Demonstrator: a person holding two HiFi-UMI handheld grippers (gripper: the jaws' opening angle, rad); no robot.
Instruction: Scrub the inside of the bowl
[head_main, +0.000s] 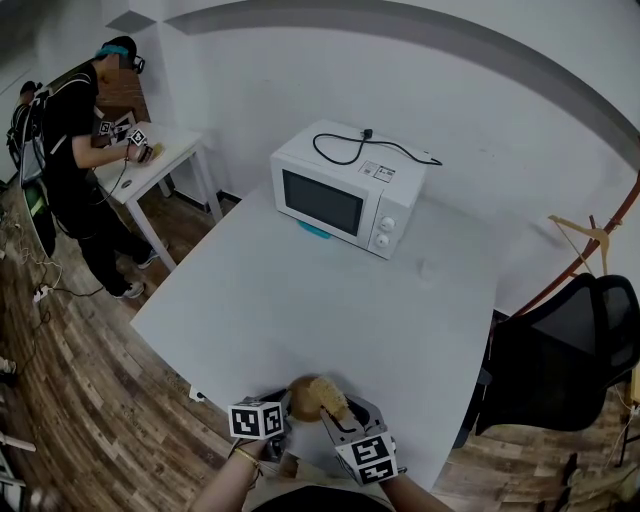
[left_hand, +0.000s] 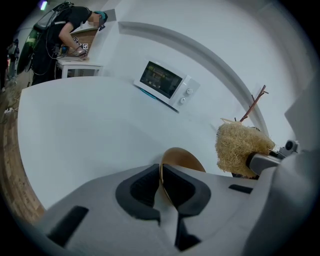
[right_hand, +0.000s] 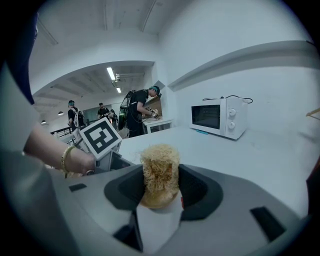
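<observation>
Head view: high, steeply down over white table (head_main: 300, 300), far off. Both gripper views: low, close behind own jaws, facing across tabletop. Shared by all three: microwave (head_main: 345, 190), second person (head_main: 75, 150)

Bright and even all over, lit from ceiling strips (right_hand: 111, 74) far behind, with just a faint shadow under the microwave (head_main: 345, 190) on the pale tabletop (head_main: 330, 310), bowed hard by fisheye toward the rims, black-cornered in both gripper views, and soft on the near right tool (right_hand: 160, 172).
</observation>
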